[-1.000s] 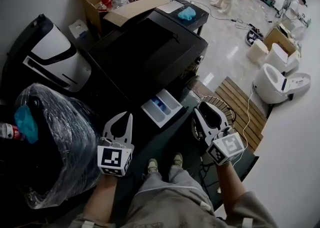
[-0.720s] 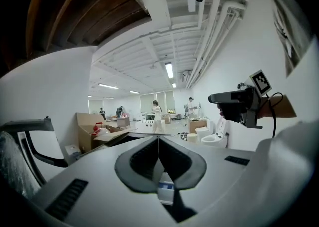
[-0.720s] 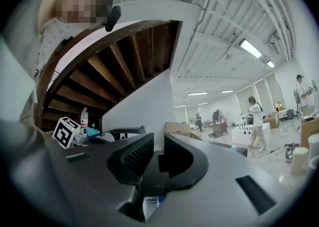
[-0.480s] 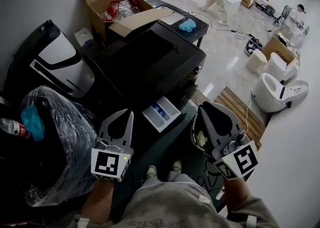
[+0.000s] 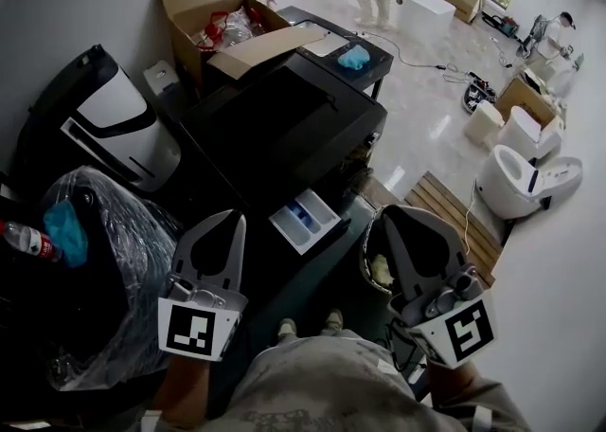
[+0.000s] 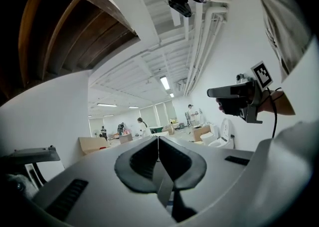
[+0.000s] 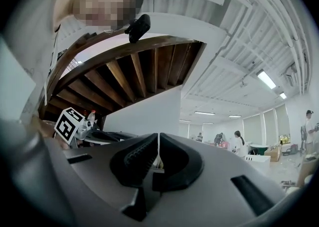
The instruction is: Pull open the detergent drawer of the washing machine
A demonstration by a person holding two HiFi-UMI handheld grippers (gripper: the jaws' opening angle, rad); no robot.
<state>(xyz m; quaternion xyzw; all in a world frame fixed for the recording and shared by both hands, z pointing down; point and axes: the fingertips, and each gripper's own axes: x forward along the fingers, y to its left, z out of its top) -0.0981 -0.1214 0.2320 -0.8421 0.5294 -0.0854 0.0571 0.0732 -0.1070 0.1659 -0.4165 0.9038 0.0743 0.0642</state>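
Note:
The black washing machine (image 5: pixel 284 117) stands at the middle of the head view. Its white detergent drawer (image 5: pixel 305 220), with a blue compartment inside, sticks out of the front. My left gripper (image 5: pixel 237 219) hangs in the air left of the drawer, apart from it. In the left gripper view its pads meet on nothing (image 6: pixel 158 139). My right gripper (image 5: pixel 383 214) is raised right of the drawer, also clear of it. Its jaws have just been closing and now meet with nothing between them (image 7: pixel 159 136).
An open cardboard box (image 5: pixel 213 4) and a low table with a blue cloth (image 5: pixel 355 56) stand behind the machine. A plastic-wrapped black bundle (image 5: pixel 104 269) and a black-and-white appliance (image 5: pixel 104 117) sit left. A wooden slat platform (image 5: pixel 454 212) and white toilets (image 5: pixel 521 174) lie right.
Both grippers have risen toward the camera, away from the drawer. The right gripper's jaws have closed. The drawer stays pulled out.

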